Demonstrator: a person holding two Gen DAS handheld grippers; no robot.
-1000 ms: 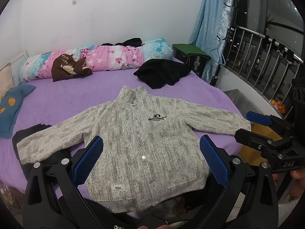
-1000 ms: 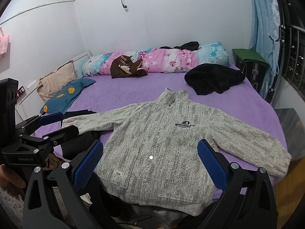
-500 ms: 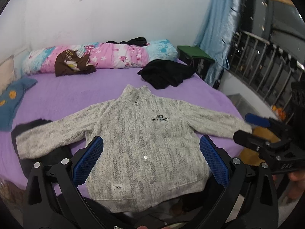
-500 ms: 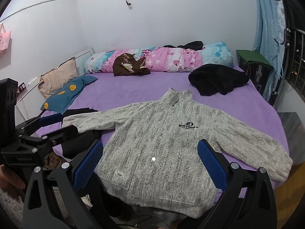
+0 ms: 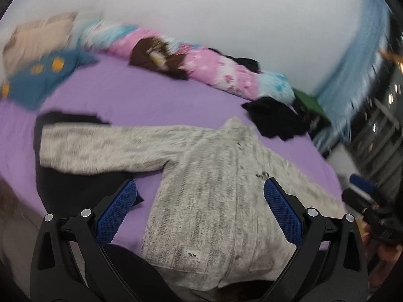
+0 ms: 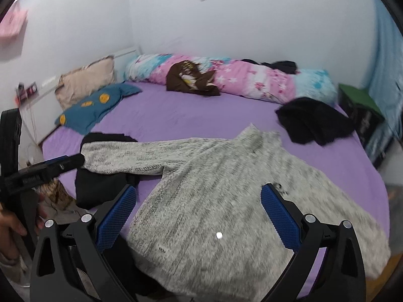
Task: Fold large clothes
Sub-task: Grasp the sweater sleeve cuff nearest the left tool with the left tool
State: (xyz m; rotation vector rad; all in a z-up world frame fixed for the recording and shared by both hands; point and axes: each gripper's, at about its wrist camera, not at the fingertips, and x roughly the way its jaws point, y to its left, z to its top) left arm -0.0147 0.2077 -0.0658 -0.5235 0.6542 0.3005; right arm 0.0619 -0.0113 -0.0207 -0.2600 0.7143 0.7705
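A grey knit sweater (image 5: 214, 188) lies flat, front up, on the purple bed, sleeves spread; it also shows in the right wrist view (image 6: 214, 196). My left gripper (image 5: 200, 211) is open and empty, held above the sweater's lower hem near the bed's front edge. My right gripper (image 6: 199, 214) is open and empty, also above the lower hem. The left gripper shows at the left edge of the right wrist view (image 6: 58, 164), near the left sleeve cuff. The right gripper shows at the right edge of the left wrist view (image 5: 362, 191).
A black garment (image 6: 100, 188) lies under the left sleeve. Another black garment (image 6: 314, 120) lies beyond the collar. A rolled pink and blue quilt (image 6: 239, 78) with a brown garment (image 6: 191, 78) lies along the wall. A blue pillow (image 6: 95, 105) is far left.
Both views have swung to the left, with motion blur; the sweater's left sleeve is now more central. The sweater has not moved, and both grippers stay open.
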